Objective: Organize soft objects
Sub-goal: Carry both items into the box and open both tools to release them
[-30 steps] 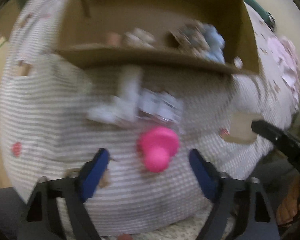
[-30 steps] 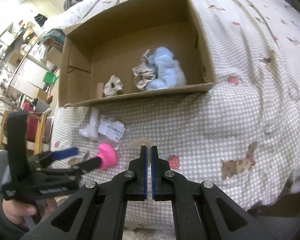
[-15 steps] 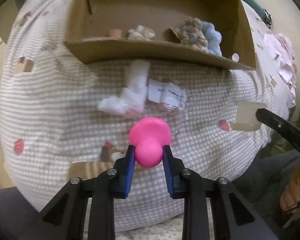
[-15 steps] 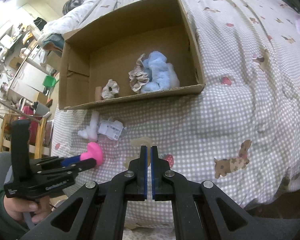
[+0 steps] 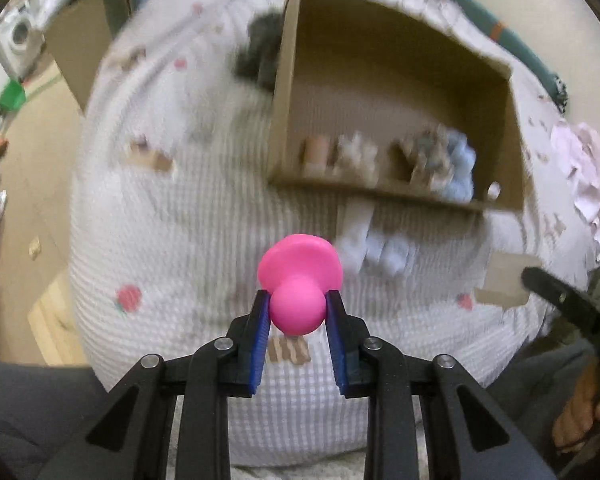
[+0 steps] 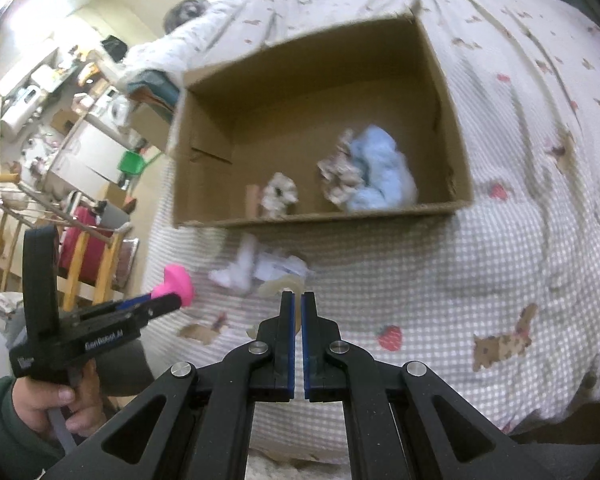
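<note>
We are gripping the pink toy (image 5: pixel 297 286) by its bulb between the pads of the left gripper (image 5: pixel 296 312), clear of the bedcover (image 5: pixel 188 240), with the box (image 5: pixel 396 196) ahead to its right, while the right gripper (image 6: pixel 297 304) is staying closed, holding nothing.

A bright pink, mushroom-shaped soft toy (image 5: pixel 298 282) is pinched by its round stem, flat cap pointing forward, lifted off the checked bedspread just before the open cardboard box (image 6: pixel 448 204) holding what look like scrunchies.
</note>
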A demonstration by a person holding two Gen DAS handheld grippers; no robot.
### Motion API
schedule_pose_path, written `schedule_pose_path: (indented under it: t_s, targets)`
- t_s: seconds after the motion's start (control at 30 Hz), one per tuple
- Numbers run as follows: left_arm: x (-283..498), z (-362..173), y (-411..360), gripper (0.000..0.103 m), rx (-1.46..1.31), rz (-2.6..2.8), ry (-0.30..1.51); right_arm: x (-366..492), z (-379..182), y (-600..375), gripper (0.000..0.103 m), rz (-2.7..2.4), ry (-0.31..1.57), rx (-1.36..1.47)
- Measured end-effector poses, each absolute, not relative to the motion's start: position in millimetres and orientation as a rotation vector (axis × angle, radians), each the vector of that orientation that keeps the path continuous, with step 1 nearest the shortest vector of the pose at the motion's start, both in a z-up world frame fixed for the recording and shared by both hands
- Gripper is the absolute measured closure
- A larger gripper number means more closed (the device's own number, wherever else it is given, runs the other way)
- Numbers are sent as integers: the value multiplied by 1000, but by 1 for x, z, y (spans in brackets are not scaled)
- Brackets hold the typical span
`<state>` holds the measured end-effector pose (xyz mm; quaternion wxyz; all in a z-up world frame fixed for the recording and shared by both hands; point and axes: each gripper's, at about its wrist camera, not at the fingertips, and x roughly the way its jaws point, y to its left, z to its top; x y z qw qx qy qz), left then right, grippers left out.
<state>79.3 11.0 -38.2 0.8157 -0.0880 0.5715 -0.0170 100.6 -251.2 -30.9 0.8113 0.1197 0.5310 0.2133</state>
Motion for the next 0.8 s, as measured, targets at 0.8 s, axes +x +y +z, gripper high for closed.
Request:
schedule_pose_path:
  t_s: [0.8]
  targets:
    - [190,73,-10,79,-144,-63,922,184,85,-276,99,407,814,365]
